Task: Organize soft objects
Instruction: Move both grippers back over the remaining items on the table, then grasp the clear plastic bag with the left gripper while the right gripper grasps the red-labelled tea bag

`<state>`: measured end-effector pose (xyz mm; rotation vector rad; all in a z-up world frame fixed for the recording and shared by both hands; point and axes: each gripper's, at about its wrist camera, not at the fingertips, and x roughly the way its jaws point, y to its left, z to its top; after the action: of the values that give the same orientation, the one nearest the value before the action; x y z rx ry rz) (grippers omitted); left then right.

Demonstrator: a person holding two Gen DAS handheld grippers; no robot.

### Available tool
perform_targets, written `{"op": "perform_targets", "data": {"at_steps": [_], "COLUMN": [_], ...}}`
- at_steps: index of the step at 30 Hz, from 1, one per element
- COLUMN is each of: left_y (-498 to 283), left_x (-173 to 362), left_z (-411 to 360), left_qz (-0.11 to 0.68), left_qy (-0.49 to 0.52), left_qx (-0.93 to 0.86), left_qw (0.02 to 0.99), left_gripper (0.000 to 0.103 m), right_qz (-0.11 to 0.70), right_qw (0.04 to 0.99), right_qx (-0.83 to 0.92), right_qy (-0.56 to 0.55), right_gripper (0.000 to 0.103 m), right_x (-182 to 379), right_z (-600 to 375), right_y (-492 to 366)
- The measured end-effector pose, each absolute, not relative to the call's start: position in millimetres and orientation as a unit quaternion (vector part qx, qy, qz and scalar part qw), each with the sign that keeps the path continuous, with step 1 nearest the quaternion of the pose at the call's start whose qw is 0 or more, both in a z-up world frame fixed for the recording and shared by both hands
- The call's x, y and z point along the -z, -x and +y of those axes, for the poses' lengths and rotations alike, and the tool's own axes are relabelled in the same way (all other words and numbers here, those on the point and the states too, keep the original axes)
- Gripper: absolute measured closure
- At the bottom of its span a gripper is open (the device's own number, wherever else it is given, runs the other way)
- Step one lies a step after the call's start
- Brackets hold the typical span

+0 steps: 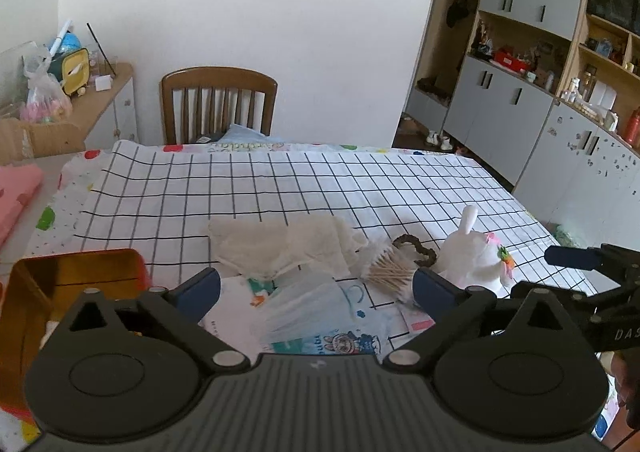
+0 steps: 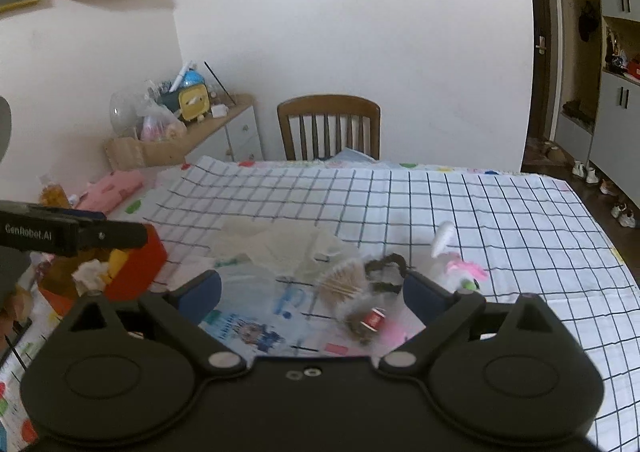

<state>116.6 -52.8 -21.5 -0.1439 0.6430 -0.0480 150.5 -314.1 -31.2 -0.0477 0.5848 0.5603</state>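
On the surface [image 1: 400,188], covered by a white cloth with a black grid, we see the soft items gathered in a loose pile near the front edge. Our left gripper [image 1: 316,290] has its fingers spread wide apart with nothing between the pads; they stand above a clear plastic bag [image 1: 304,312] that lies on printed packaging with a cartoon picture. Just beyond the bag lie crumpled white tissues [image 1: 280,244]. To the right of the tissues sits a bundle of cotton swabs [image 1: 390,266], touching a dark brown hair tie [image 1: 416,248]. Next to the hair tie stands a white plush toy [image 1: 472,252] with a pink flower on its side. At the left of the pile we see an open red tin [image 1: 80,272] with a gold interior.

Our right gripper [image 2: 312,294] also has its fingers wide apart and empty. Through its view the swabs [image 2: 342,284] and hair tie [image 2: 386,272] lie between the finger lines, with a small dark object bearing a red label [image 2: 368,322] closer in; this part is blurred. The plush toy [image 2: 452,256] lies just outside the right finger. The red tin [image 2: 136,264] holds a crumpled white item and something yellow. A wooden chair [image 2: 328,124] stands at the far side of the surface.
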Motion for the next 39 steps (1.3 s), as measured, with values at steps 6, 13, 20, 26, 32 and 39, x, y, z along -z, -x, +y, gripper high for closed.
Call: {"op": "perform_targets", "data": {"at_steps": [6,13,20,26,32,39], "left_y": [-127,-145,-161,-178,-187,-194], "left_x": [39,59,75,97,114,125], "left_z": [-61,-65,-67,-65,-62,-61], "left_qz": [0.31,0.337,0.347,0.38,0.393,0.402], "left_qy": [0.068,0.069,0.046,0.024,0.007,-0.007], "left_qx": [0.037,0.038,0.047,0.04,0.033,0.024], "left_qw": [0.948,0.938,0.936,0.924,0.919,0.915], "left_gripper": [0.0,0.0,0.0,0.0,0.0,0.004], "right_qz": [0.303,0.318,0.331,0.338,0.342,0.354], "right_qw": [0.915,0.905,0.901,0.902,0.896,0.887], "right_qx": [-0.264,-0.275,-0.269,-0.247,-0.243,-0.211], "right_qy": [0.042,0.069,0.081,0.108,0.145,0.206], "right_gripper": [0.005,0.009,0.016,0.023,0.025,0.035], "right_x": [58,77,92,105,116,134], "right_z": [-315,-299,-283,-271,-259,-246], "right_y": [-166,-183,-201,-212,-221,-227]}}
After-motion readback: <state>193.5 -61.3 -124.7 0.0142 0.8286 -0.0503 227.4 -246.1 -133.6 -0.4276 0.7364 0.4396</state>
